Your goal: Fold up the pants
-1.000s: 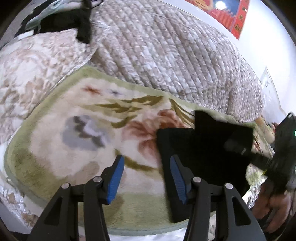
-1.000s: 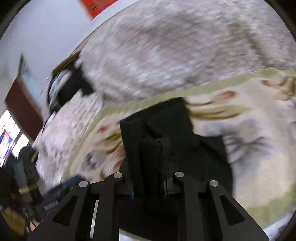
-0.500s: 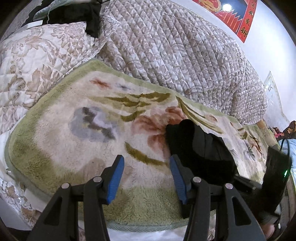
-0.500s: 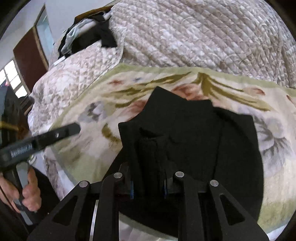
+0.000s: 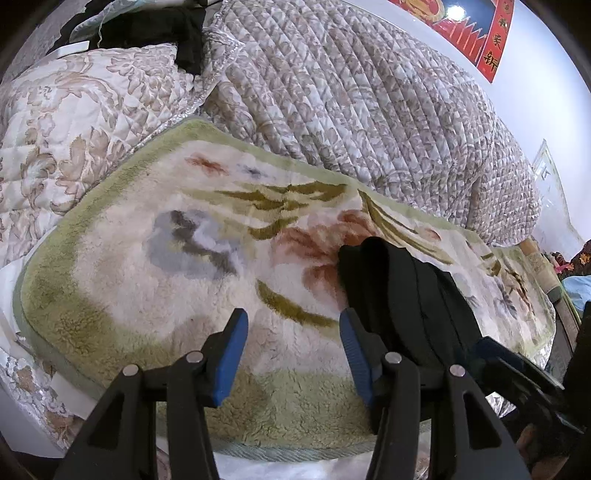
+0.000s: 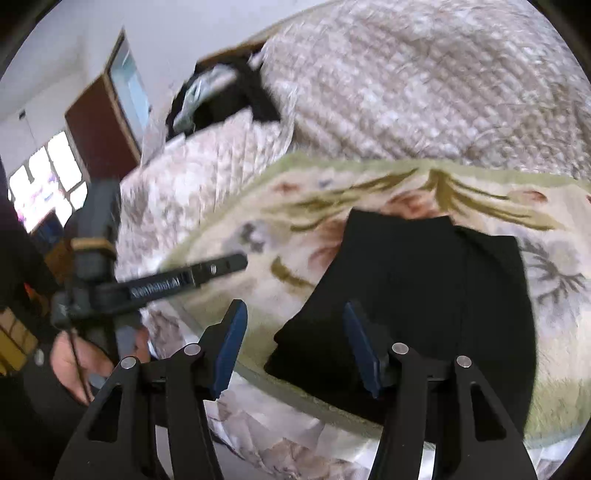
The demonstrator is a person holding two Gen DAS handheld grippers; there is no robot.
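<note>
A red wall banner (image 5: 493, 44) carried black Chinese characters, the lowest resembling 新, the others unclear; white lettering ran along the left gripper (image 6: 236, 263) arm, too blurred to make out.

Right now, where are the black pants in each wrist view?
Left wrist: black pants right of centre, bunched on the floral blanket, beside the right finger.
Right wrist: black pants centre-right, lying flat.
Shared landmark: quilted bedspread behind.

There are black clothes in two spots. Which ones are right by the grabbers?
The black pants on the fuzzy flowered blanket, next to both open grippers. The other black clothes lie far back, on top of the quilt.
</note>
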